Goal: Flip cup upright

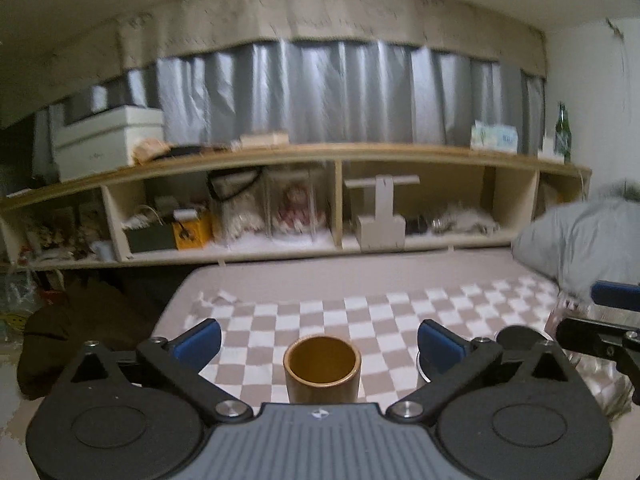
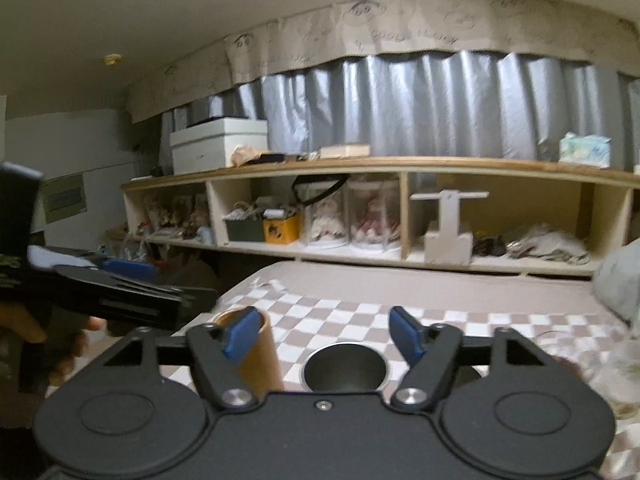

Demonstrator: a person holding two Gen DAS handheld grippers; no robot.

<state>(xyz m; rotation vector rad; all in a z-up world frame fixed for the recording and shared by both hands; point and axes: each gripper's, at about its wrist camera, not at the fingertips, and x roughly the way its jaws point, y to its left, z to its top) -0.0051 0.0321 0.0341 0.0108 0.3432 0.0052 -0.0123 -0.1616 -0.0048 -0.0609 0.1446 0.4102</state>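
Note:
A brown cup stands upright on the checkered cloth, mouth up. My left gripper is open, with the cup between and just below its blue pads, not touching. In the right wrist view the brown cup shows at left behind my left pad. A steel cup stands upright, mouth up. My right gripper is open above it, not touching. The steel cup's base peeks out behind the left gripper's right pad. The right gripper also shows at the right edge.
A long wooden shelf with boxes and dolls runs along the back under grey curtains. A grey pillow lies at the right. Crumpled clear plastic lies at the right on the cloth. The bed's left edge drops to a dark floor.

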